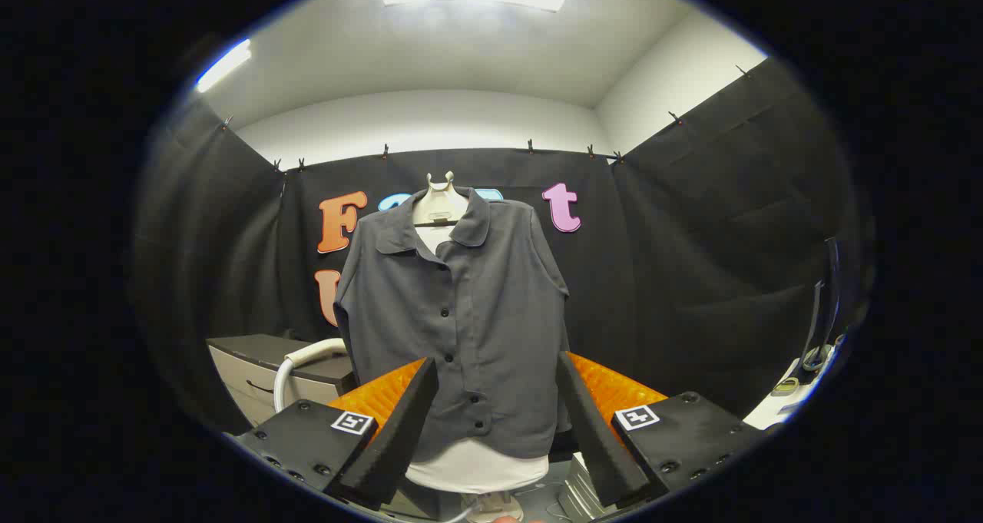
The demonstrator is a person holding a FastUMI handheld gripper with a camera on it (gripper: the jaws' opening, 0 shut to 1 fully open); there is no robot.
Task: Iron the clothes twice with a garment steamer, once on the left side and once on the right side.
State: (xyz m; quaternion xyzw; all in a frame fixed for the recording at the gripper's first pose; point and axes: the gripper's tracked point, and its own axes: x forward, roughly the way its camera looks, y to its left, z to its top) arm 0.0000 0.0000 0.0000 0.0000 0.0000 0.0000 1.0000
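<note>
The claw is spread wide, holding nothing. A grey buttoned shirt hangs on a white mannequin torso at twelve o'clock, beyond the fingers. A curved white hose, possibly the steamer's, sits at ten o'clock.

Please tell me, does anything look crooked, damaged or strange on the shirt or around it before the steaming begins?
Nothing stands out. The grey shirt hangs buttoned on the mannequin, its collar lying slightly uneven, and a white hose curls beside it. The gripper is open, its fingers framing the shirt's hem from a distance.
</note>
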